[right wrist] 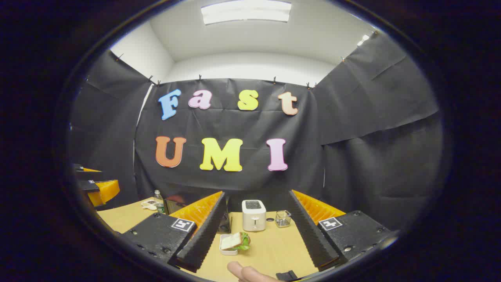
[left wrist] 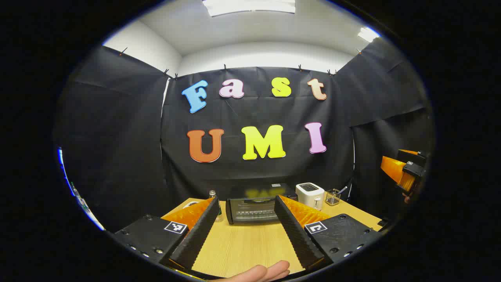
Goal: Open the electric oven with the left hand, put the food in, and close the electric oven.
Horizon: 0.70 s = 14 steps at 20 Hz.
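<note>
While both grippers hover w/ fingers spread, left gripper [left wrist: 244,229] faces shut oven [left wrist: 252,209]; right gripper [right wrist: 254,233] above sandwich [right wrist: 235,241] on table [right wrist: 270,250].

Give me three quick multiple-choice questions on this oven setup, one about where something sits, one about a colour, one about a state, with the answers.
1. In the left gripper view, the toaster stands where relative to the electric oven?
A. to its right
B. on top of it
C. to its left

2. What colour is the toaster?
A. red
B. white
C. green

3. How is the oven door?
A. closed
B. wide open
C. taken off

Answers:
1 A, the toaster sits right of the oven on the wooden table.
2 B, its body is white in both views.
3 A, the door stands upright against the oven front, and both the left gripper and right gripper are open, away from it.
</note>
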Tool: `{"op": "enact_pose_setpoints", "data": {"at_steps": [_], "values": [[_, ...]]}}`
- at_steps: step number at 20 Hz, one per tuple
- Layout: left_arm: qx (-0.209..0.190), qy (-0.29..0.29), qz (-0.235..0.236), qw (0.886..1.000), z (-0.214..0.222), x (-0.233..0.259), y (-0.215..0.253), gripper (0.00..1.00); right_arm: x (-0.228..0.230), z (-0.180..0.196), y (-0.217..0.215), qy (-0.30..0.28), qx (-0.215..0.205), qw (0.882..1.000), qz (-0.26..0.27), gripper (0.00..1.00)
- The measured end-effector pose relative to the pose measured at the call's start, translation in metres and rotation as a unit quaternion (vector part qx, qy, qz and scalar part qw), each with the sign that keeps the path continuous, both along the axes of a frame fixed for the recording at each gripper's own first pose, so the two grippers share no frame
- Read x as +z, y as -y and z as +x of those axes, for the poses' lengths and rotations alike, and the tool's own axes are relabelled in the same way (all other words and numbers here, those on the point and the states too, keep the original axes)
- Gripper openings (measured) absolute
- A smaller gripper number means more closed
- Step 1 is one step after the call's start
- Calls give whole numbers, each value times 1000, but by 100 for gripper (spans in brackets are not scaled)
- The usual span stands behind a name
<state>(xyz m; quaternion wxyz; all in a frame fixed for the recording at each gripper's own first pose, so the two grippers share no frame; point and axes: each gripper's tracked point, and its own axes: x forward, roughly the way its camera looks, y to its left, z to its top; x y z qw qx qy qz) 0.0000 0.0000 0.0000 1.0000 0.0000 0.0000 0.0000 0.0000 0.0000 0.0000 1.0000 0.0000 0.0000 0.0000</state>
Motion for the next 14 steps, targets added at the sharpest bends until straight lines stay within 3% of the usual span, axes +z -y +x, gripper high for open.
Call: {"op": "enact_pose_setpoints", "data": {"at_steps": [1,2,3,4,6,7,8,11,12,14], "values": [[-2,0,2,1000,0,-1,2,85,-1,0,0,-3,0,1000,-2,100],[-6,-1,2,1000,0,-2,4,94,-4,1,-1,-5,1,1000,-3,90],[-9,-2,1,1000,0,-3,7,94,-5,2,-2,-8,3,1000,-2,100],[-9,0,-1,1000,1,-3,7,94,-7,2,-2,-9,4,1000,-2,90],[-5,-1,-3,1000,3,-4,5,95,-12,5,-3,-16,7,1000,-4,89],[-7,-4,-6,1000,4,-7,6,95,-14,6,-2,-19,6,1000,-5,90],[-9,-6,-9,1000,5,-8,7,95,-15,7,0,-20,4,1000,-4,100],[-4,-13,-18,1000,9,-12,2,95,-20,11,4,-26,0,1000,-3,100],[-3,-15,-18,1000,10,-14,2,95,-22,11,6,-26,-2,1000,-1,90],[1,-17,-13,1000,14,-17,0,95,-26,15,7,-27,-4,1000,-2,89]]}}
